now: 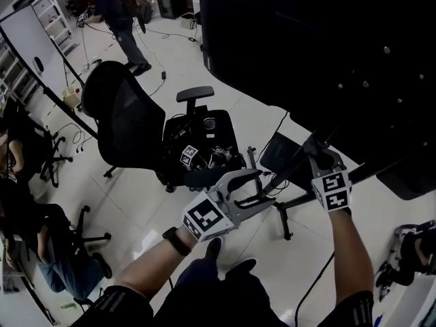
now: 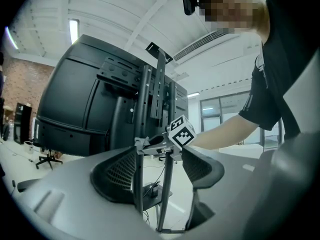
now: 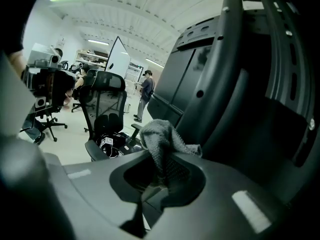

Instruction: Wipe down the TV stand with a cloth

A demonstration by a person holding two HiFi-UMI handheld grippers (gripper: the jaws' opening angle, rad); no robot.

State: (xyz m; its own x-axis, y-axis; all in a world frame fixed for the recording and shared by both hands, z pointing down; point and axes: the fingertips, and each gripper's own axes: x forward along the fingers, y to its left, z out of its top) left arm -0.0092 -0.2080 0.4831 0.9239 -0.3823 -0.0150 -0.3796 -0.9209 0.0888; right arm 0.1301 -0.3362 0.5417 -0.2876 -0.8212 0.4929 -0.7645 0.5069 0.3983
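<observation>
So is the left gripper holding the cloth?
No, the grey cloth sits pinched in the right gripper; the left gripper is open.

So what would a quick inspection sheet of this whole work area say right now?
Surface: TV stand, black uprights behind the TV; dirt cannot be judged.
Job's things: grey cloth, lying against a stand upright.
Clutter: office chair loaded with gear.
Grippers: right claw shut on the cloth; left claw open, uprights showing in its gap, contact unclear.
Cables: loose cables across the white floor.
Surroundings: a person standing far off; whiteboard at left.
</observation>
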